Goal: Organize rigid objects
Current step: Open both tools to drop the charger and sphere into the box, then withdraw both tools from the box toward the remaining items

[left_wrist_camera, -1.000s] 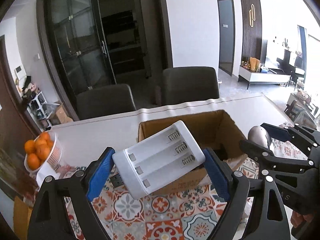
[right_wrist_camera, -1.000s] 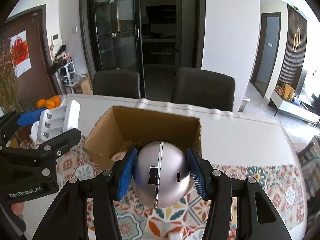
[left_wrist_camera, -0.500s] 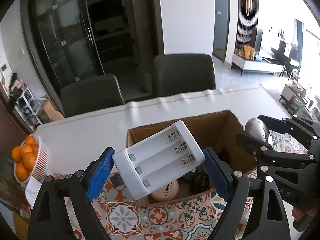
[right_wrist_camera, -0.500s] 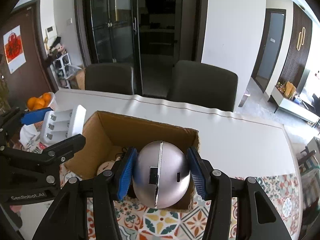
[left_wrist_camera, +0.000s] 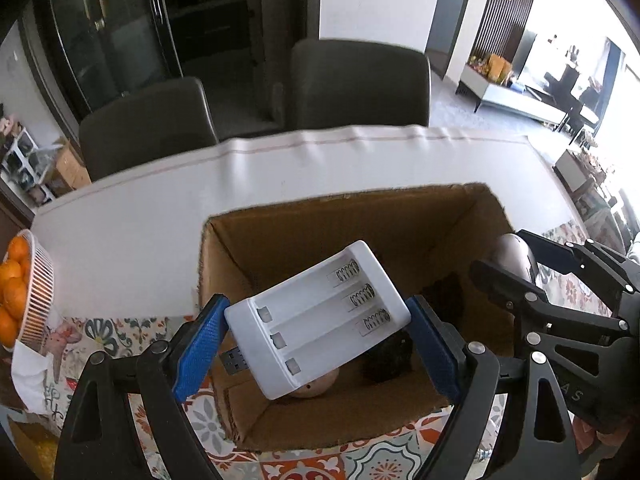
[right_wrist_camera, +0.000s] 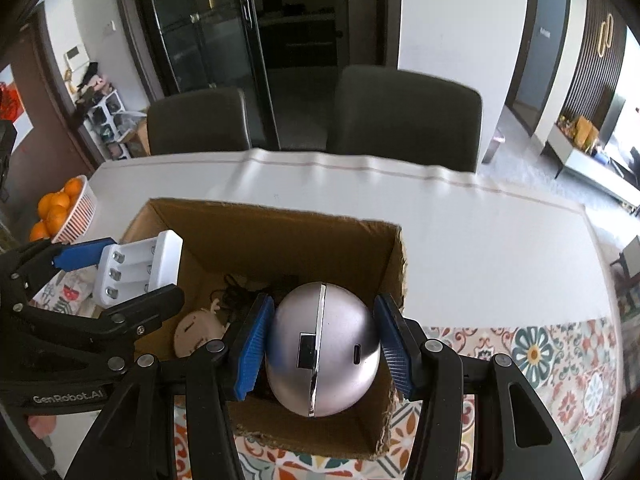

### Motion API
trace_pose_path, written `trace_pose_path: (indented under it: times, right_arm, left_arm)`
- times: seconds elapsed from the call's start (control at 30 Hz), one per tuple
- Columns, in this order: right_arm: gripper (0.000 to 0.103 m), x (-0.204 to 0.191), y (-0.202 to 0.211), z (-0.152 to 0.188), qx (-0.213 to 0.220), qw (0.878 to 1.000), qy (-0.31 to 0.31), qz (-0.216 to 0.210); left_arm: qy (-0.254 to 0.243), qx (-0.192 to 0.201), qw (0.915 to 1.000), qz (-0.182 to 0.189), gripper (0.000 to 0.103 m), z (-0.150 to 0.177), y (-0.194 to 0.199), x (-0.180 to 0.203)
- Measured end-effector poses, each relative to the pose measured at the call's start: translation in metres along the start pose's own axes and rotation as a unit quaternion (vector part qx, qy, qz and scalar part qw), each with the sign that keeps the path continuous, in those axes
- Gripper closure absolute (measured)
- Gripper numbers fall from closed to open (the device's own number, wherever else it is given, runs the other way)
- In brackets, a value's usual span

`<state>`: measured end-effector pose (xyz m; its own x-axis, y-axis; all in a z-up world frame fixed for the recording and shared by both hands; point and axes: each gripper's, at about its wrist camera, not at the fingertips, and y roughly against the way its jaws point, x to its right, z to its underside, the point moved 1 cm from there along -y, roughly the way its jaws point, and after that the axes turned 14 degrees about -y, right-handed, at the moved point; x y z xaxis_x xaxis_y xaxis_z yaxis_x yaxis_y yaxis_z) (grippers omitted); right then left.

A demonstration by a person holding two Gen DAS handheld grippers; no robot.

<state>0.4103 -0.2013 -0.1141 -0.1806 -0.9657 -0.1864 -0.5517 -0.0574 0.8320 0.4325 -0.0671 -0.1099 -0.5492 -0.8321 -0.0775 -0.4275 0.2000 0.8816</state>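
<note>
My left gripper [left_wrist_camera: 316, 340] is shut on a white battery charger [left_wrist_camera: 318, 324] with three empty slots and holds it over the open cardboard box [left_wrist_camera: 320, 216]. My right gripper [right_wrist_camera: 322, 344] is shut on a silver egg-shaped device [right_wrist_camera: 322, 344] and holds it over the box [right_wrist_camera: 276, 220] on its right side. In the box lie a round beige item [right_wrist_camera: 196, 332] and black cables [right_wrist_camera: 240, 292]. The charger also shows in the right wrist view [right_wrist_camera: 136, 268], and the silver device in the left wrist view [left_wrist_camera: 514, 252].
The box stands on a patterned mat [right_wrist_camera: 560, 352] on a white table [left_wrist_camera: 140, 216]. A white basket of oranges [left_wrist_camera: 16, 292] stands at the left edge. Two dark chairs [right_wrist_camera: 404, 116] stand behind the table.
Both grippers have moved forward and now hang over the box opening, looking down into it. Each keeps its hold on its object.
</note>
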Motion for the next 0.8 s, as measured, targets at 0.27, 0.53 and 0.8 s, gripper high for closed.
trace_pose_path:
  times: [0.27, 0.53, 0.8]
  right_arm:
    - [0.05, 0.007, -0.014, 0.001, -0.022, 1.0, -0.006, 0.006]
    - [0.05, 0.007, -0.015, 0.005, -0.028, 1.0, 0.001, -0.002]
    - [0.043, -0.01, -0.01, 0.005, -0.016, 1.0, 0.016, 0.002]
  left_arm:
    - [0.001, -0.025, 0.9997, 0.004, 0.014, 0.004, -0.015, 0.004]
    - [-0.007, -0.01, 0.9986, -0.052, 0.008, 0.006, 0.0, 0.0]
    - [0.001, 0.007, 0.9944, -0.106, 0.007, 0.015, 0.021, -0.015]
